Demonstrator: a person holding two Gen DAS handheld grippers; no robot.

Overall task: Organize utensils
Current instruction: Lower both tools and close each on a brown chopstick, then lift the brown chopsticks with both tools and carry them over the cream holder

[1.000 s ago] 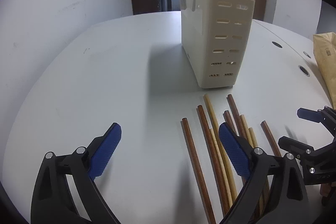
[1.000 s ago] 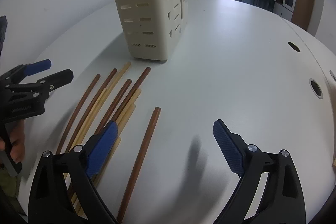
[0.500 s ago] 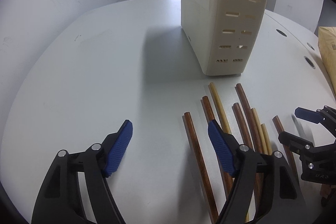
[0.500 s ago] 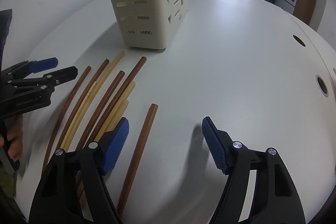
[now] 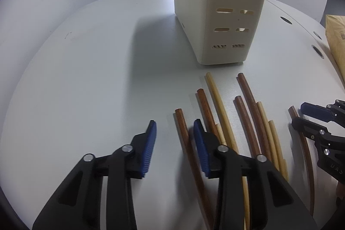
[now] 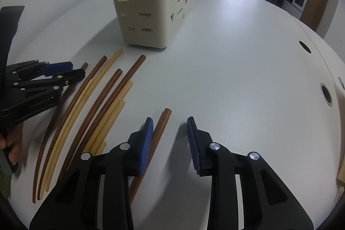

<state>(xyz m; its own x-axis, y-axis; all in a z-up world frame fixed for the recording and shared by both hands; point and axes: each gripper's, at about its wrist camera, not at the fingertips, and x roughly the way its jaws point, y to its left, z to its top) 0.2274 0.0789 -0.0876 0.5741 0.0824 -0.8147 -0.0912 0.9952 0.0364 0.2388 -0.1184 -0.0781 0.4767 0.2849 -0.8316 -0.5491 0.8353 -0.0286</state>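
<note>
While my left gripper (image 5: 175, 123) has just been closing, its jaws are still apart w/ a dark brown chopstick (image 5: 183, 130) between them; that stick lies just inside the right-hand pad, and I can't tell if the pad touches it. The other pad is clear of it, over bare table, so no clamp yet. That stick is the leftmost of the bunch in the left wrist view.

My right gripper (image 6: 169, 121) has also just been closing, jaws apart too. A lone dark brown chopstick (image 6: 165, 116) runs between them, close along the left-hand blue pad, prob. touching or nearly so; the right-hand pad stands off it w/ a gap of table between. Not gripped on both sides.

Out from the jaws: the rest of the chopsticks (image 6: 101, 105) lie side by side on the white table (image 6: 237, 61), a mix of dark brown and pale yellow ones, roughly parallel, tips pointing toward the holder. The lone stick sits apart from that bunch on its right side in the right wrist view.

Beyond the tips stands the cream utensil holder (image 5: 224, 14), upright, slotted walls, near the sticks but not touching them. From the right wrist view it shows several compartments in a row.

Further out: round cable holes (image 6: 325, 93) in the tabletop, and a brown paper bag (image 5: 336, 36) at the table's right edge. Fingers (image 6: 13, 143) of the person's left hand show at the frame edge behind the left gripper.
</note>
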